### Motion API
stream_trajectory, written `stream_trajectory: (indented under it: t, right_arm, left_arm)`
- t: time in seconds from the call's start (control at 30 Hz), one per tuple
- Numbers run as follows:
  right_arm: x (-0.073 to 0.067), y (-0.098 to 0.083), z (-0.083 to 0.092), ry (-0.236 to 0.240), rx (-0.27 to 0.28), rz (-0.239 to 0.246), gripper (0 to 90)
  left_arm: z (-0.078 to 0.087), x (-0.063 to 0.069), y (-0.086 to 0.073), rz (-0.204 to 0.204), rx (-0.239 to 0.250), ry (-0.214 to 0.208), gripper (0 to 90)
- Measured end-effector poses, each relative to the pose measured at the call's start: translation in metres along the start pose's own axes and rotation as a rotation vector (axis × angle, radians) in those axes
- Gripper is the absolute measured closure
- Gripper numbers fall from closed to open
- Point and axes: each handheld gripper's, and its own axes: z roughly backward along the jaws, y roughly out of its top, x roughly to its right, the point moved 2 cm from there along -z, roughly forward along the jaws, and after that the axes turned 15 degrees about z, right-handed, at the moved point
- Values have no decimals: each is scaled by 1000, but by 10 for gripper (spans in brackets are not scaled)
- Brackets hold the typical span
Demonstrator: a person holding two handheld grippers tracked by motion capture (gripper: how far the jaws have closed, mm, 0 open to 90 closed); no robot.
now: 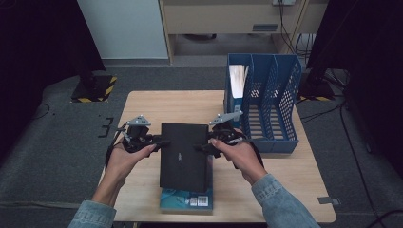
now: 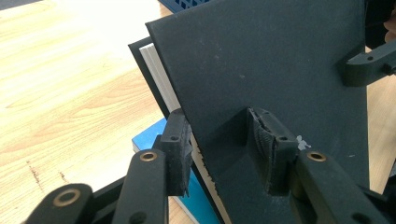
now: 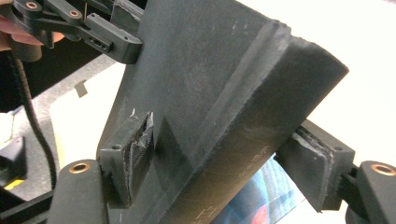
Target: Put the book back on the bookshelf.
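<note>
A black hardcover book (image 1: 184,154) is held over the table between both grippers, tilted. My left gripper (image 1: 160,142) grips its left edge: in the left gripper view one pad sits on the cover and the other under the page edge (image 2: 223,140). My right gripper (image 1: 202,147) clamps the spine side, with pads on the cover and beneath the spine (image 3: 219,154). Under the black book lies a blue book (image 1: 185,199) flat on the wooden table (image 1: 166,102). The blue book (image 2: 149,137) also shows below the jaws in the left gripper view.
A blue mesh file rack (image 1: 271,95) stands at the table's right rear, with white papers (image 1: 236,76) in its left slot. The table's front edge runs just below the blue book. Dark stands and cables sit on the floor at both sides.
</note>
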Motion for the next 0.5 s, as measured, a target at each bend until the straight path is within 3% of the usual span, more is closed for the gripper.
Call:
stream_trajectory:
  t: [0.5]
  right_arm:
    - [-5, 7, 6, -20, 26, 20, 299]
  left_arm:
    - [8, 6, 4, -24, 13, 0, 637]
